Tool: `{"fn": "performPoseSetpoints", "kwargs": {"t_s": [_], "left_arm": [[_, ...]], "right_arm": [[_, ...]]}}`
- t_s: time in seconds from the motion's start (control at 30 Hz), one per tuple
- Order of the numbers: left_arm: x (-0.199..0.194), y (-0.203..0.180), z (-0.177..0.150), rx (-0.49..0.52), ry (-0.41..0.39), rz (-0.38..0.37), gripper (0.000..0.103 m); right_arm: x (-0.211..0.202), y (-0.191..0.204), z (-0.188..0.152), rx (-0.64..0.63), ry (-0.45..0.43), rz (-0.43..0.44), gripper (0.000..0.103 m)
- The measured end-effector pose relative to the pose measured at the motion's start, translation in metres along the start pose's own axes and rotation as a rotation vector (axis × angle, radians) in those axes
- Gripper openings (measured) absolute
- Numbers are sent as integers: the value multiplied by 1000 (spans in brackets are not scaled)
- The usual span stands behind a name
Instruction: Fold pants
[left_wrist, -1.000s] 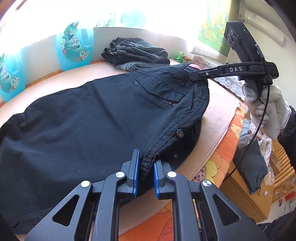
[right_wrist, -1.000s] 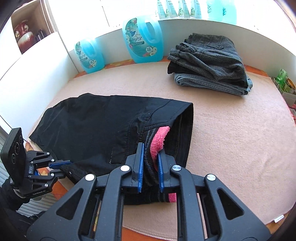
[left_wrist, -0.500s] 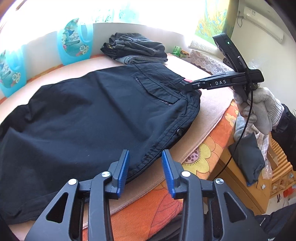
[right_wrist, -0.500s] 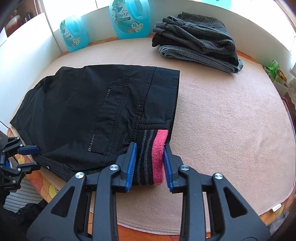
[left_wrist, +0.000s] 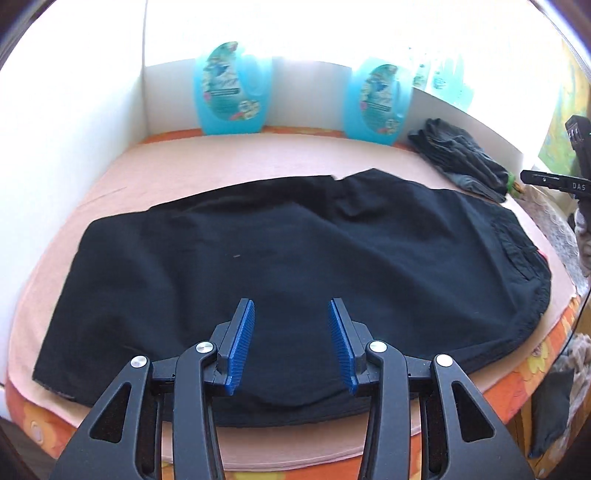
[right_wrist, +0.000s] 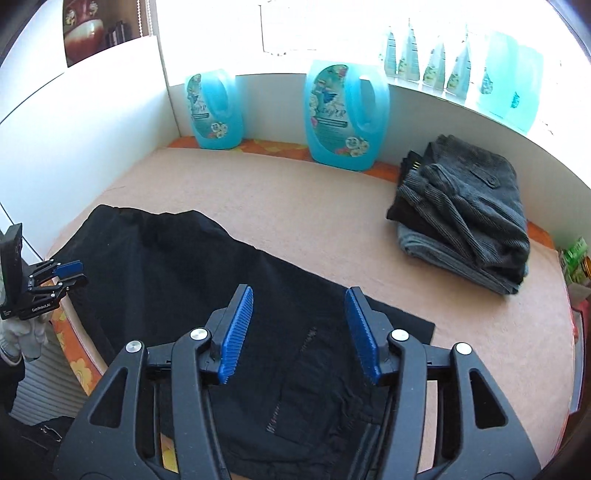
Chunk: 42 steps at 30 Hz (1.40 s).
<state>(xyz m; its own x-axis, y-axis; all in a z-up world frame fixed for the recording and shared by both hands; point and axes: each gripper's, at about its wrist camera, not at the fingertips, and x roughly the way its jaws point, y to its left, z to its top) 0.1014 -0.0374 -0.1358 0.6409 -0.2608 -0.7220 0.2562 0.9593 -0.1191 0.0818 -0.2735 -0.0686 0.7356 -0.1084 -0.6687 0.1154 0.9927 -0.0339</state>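
Both my jaws let go since earlier, now gaping empty over black pants (left_wrist: 295, 258) lying flat on worktop (left_wrist: 229, 162). Next: pinch hem at 9 o'clock, fold toward waistband squarely.

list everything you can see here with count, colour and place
pants: 1, black, flat across the front of the pad
pad: 1, peach, covers the surface
jugs: 2, blue, upright along the back wall
folded stack: 1, grey and dark, back right of the pad
pouches: several, pale teal, on the sill
floral cover: 1, orange, under the pad
left claw: 1, black with blue pads, open above the pants
right claw: 1, black with blue pads, open above the pants
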Motion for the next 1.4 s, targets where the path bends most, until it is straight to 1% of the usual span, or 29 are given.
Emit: {"fn": "performPoseSetpoints", "kwargs": {"t_s": [0.1,0.17,0.2,0.23,0.27,0.33,0.4,0.47,0.57,0.67,0.73,0.77,0.8,0.83,0.87,0.9,0.97,1.03,1.07,1.13,1.17,1.23,1.3,1.4], "left_arm": [[7,33,-8,-59,21,72,40],[8,51,-15,-81,30,128,40],[7,59,-18,-95,32,146,40],[6,66,-21,-111,26,153,43],[3,72,-24,-122,19,163,43],[0,80,-27,-126,17,214,42],[-2,89,-29,-141,12,216,42],[-5,92,-31,-135,12,226,42],[-4,92,-30,-130,11,236,42],[-2,93,-28,-139,3,237,42],[-2,93,-28,-143,-1,239,42],[-2,93,-29,-143,-4,240,42],[-3,94,-30,-145,-6,240,42],[-3,94,-30,-146,-8,240,42],[-3,94,-29,-145,-9,240,42],[-3,94,-30,-146,-10,239,42],[-3,94,-29,-147,-11,239,42],[-3,94,-30,-146,-10,241,42],[-2,94,-29,-146,-9,241,42],[-2,94,-29,-146,-10,244,42],[-2,93,-29,-144,-10,246,42],[-2,93,-29,-143,-11,250,42],[-1,93,-29,-144,-12,252,42],[-1,93,-29,-144,-11,255,42]], "right_arm": [[42,13,27,-6,41,85,55],[71,24,42,-27,68,106,55],[85,31,47,-41,87,121,55],[100,38,51,-54,109,139,55],[114,43,53,-60,130,156,55],[141,52,55,-66,170,188,55],[164,56,57,-60,208,217,55],[182,58,57,-51,240,258,55],[195,60,53,-38,269,300,55],[198,70,45,-58,291,352,55],[193,81,38,-111,272,315,54],[191,84,34,-131,260,296,49],[188,86,32,-140,250,277,40],[186,88,30,-142,239,259,36],[183,89,27,-143,227,251,28],[177,92,25,-158,203,231,23],[161,104,18,-234,118,156,19],[144,119,9,-313,37,95,19],[138,123,4,-332,27,110,19],[132,124,-5,-336,67,214,22],[129,123,-8,-332,75,241,25],[126,120,-13,-318,96,286,26],[130,116,-10,-286,121,321,27],[127,112,-13,-252,145,402,37]]}}
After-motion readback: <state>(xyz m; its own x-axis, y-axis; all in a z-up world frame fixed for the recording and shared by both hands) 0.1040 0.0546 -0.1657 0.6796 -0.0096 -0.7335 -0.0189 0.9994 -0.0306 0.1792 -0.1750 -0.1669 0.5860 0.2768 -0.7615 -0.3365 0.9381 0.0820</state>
